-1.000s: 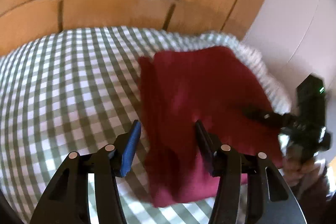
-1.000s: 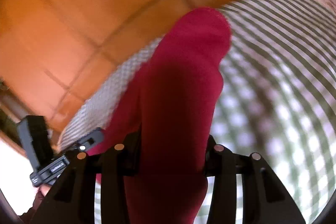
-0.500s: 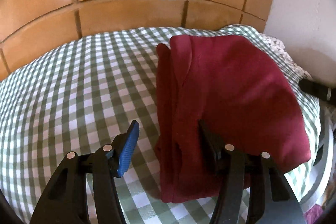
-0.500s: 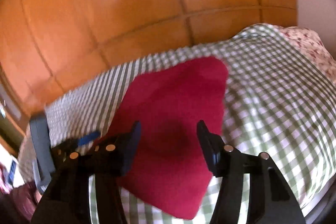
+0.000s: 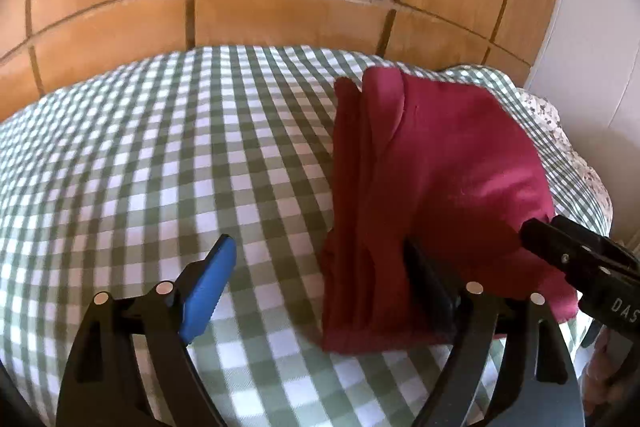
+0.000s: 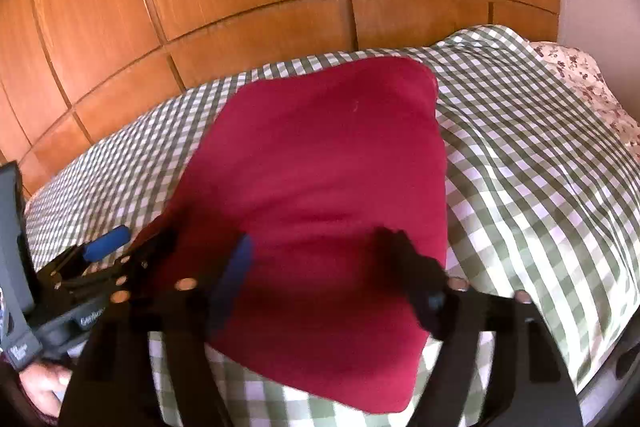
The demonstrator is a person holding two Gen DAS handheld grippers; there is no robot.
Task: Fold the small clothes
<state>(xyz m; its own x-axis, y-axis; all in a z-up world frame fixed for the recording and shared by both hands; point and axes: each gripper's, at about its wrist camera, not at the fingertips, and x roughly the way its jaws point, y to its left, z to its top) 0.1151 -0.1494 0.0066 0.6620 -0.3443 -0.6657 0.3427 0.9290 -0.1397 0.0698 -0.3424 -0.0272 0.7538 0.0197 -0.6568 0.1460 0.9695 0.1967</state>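
Left wrist view shows the red garment (image 5: 440, 187) folded on the bed (image 5: 160, 167), beside the left gripper (image 5: 320, 275); both grippers' fingers have just been opening, nothing gripped. Right gripper (image 6: 316, 267) hovers above it. Folding looks nearly finished.

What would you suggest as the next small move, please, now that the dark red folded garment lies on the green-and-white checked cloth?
Probably draw both grippers back from the dark red folded garment. It lies folded on the green-and-white checked cloth, and the left gripper and right gripper have just been opening: neither pinches the fabric, so this fold looks finished.
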